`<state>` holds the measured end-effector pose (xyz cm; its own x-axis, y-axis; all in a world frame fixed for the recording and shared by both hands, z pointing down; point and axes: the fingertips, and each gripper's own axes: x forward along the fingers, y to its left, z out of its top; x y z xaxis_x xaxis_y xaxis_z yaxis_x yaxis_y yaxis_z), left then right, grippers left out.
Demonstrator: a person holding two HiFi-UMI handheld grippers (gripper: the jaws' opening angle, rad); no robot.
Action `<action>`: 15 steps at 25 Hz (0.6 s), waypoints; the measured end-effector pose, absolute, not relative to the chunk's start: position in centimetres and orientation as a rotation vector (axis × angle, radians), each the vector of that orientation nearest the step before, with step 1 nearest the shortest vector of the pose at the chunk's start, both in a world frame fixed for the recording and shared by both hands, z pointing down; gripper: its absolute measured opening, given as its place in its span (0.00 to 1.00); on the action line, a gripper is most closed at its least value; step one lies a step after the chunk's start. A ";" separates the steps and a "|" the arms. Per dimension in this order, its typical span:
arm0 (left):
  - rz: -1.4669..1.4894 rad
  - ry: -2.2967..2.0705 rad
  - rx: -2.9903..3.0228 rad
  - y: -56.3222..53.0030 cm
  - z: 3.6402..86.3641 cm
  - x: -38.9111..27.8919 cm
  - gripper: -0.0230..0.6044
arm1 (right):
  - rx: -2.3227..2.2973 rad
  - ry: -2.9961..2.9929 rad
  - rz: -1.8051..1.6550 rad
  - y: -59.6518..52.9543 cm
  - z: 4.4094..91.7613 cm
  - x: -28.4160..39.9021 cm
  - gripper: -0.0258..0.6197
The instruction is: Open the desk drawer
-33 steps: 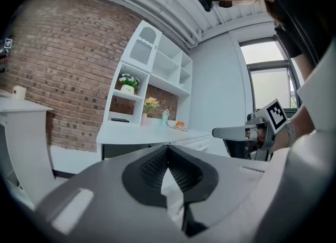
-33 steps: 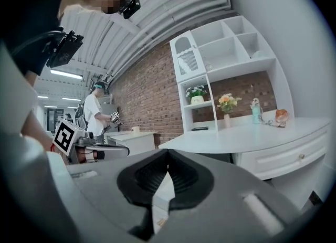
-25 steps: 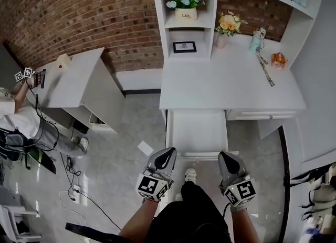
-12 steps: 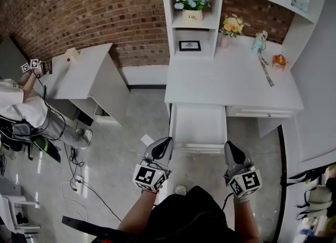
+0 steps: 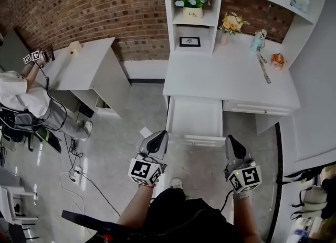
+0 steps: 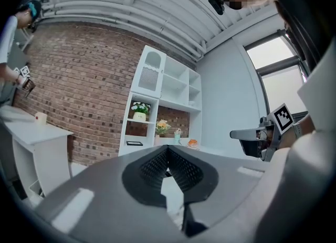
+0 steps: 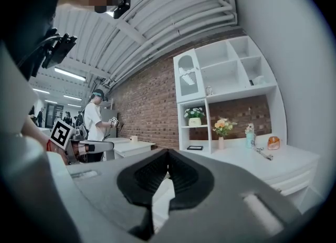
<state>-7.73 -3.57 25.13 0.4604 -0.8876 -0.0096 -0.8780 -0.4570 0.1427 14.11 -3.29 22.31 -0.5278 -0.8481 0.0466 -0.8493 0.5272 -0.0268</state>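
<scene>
Drawer open, grippers empty
The drawer [image 5: 195, 141] stands pulled out under the worktop [image 5: 226, 82]; our left gripper [image 5: 159, 137] and right gripper [image 5: 231, 141], both closed on nothing, hang near it: a bump could shove it shut

The white flower pot [image 5: 192, 13] on the white shelf [image 5: 179, 24] has small dark letters that look like "Life".

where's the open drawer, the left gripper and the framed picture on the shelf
open drawer [image 5: 195, 120]: head view, bare bottom of the drawer
left gripper [image 5: 160, 137]: head view, at the tips of its closed jaws
framed picture [image 5: 189, 41]: head view, middle of the frame
</scene>
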 end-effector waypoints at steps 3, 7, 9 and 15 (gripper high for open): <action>-0.132 -1.578 2.572 -2.7 25.0 -6.9 0.04 | 1.507 -2.733 0.086 -2.3 22.2 14.6 0.04; -0.134 -1.585 2.571 -1.0 24.8 -5.9 0.04 | 1.498 -2.763 0.075 -0.7 21.5 14.6 0.04; -0.131 -1.592 2.567 0.0 24.6 -5.7 0.04 | 1.491 -2.782 0.066 0.2 20.9 14.5 0.04; -0.133 -1.616 2.566 2.0 23.7 -4.9 0.04 | 1.492 -2.812 0.056 2.4 19.9 15.3 0.04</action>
